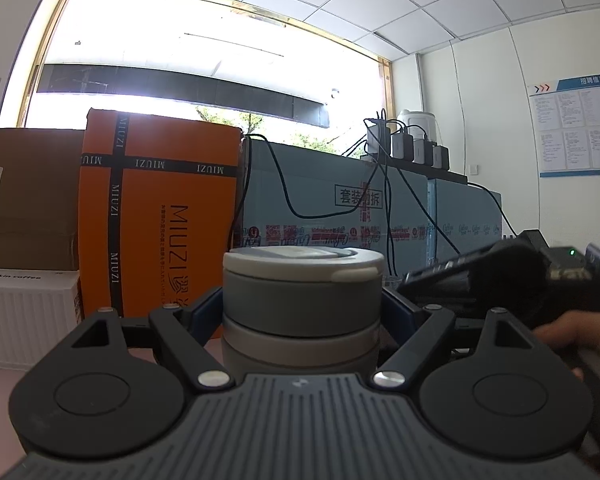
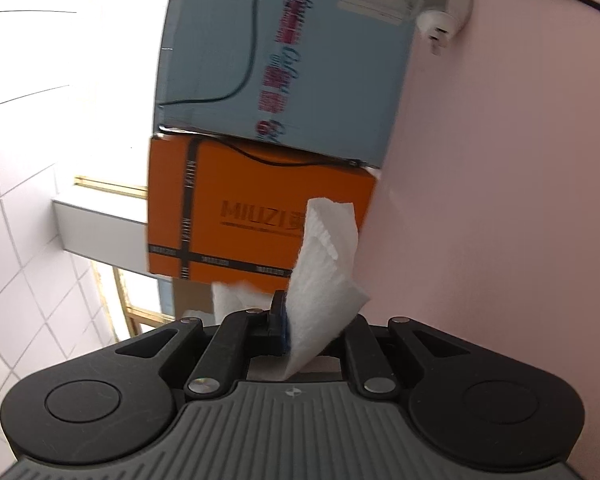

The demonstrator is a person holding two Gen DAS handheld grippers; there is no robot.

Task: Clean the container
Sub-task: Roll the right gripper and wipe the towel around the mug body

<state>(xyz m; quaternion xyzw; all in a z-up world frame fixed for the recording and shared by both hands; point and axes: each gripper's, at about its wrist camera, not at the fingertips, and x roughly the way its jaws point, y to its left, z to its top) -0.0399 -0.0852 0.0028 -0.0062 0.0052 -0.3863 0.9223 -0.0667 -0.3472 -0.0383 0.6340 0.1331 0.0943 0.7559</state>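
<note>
The left gripper (image 1: 302, 312) held level, clamped the grey container (image 1: 302, 304) before the orange box (image 1: 160, 208); the right gripper (image 2: 300, 328), rolled sideways, pinched a white tissue (image 2: 326, 272).

- Orange MIUZI box (image 1: 160, 216), upright on the pink tabletop (image 2: 500, 200), black branded tape crossing its face.
- Brown cardboard carton (image 1: 28, 200), just left of the orange box.
- White luckin coffee box (image 1: 24, 316), below the brown carton.
- Light blue carton (image 1: 320, 200), right of the orange box, black cables (image 1: 284, 196) draped over it.
- Chargers (image 1: 404, 146), in a row on top.
- White kettle (image 1: 418, 122), behind the chargers.
- Notice board (image 1: 576, 124), on the right wall.
</note>
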